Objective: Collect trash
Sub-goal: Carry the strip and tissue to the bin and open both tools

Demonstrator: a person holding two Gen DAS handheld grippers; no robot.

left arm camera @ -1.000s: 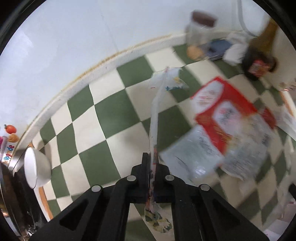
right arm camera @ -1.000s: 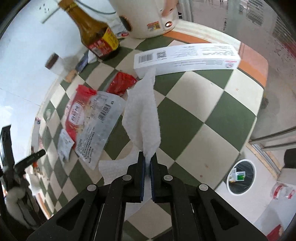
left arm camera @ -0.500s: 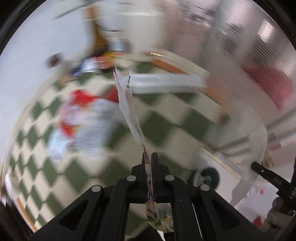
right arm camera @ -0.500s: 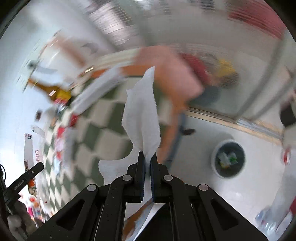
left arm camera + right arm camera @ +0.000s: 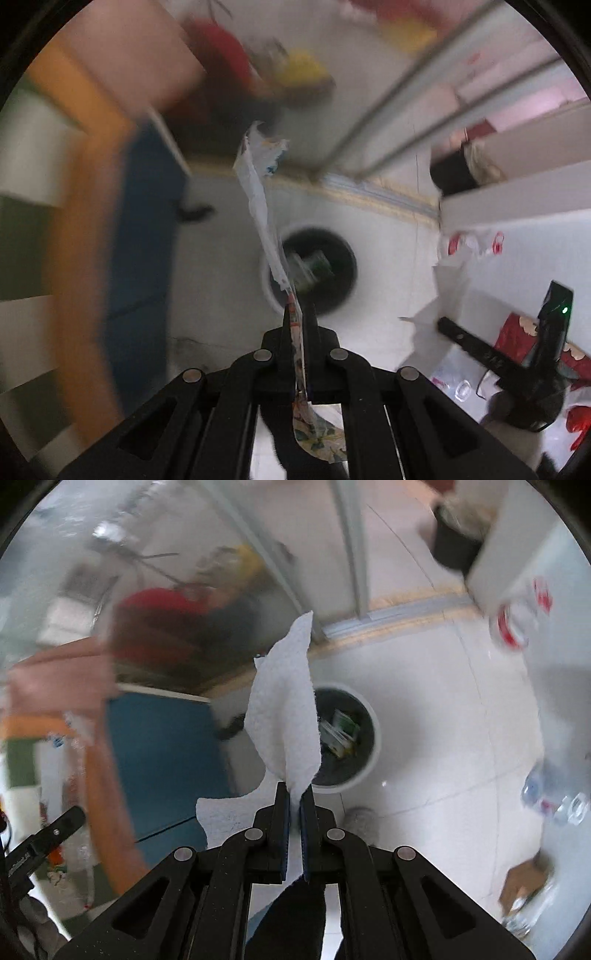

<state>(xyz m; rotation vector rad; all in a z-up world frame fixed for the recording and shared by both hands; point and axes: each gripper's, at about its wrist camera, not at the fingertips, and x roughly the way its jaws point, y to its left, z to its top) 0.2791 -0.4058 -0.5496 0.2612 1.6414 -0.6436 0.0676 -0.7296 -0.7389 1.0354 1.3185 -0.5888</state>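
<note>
My left gripper (image 5: 300, 317) is shut on a thin torn plastic wrapper (image 5: 260, 199) that stands up from the jaws. It is held in the air over a round white trash bin (image 5: 314, 273) with a dark liner and some green packaging inside. My right gripper (image 5: 294, 797) is shut on a white paper towel (image 5: 286, 709), also above the same bin (image 5: 364, 764). The right gripper with its towel shows in the left wrist view (image 5: 448, 325). The left gripper shows at the left edge of the right wrist view (image 5: 70, 819).
The bin stands on a white tiled floor. The orange-edged table with the checkered top (image 5: 85, 229) and a blue panel (image 5: 147, 229) are to the left. A plastic bottle (image 5: 550, 794) and a cardboard piece (image 5: 524, 882) lie on the floor at right.
Both grippers have swung away from the checkered table top and now point down at the floor bin, each still holding its piece of trash.
</note>
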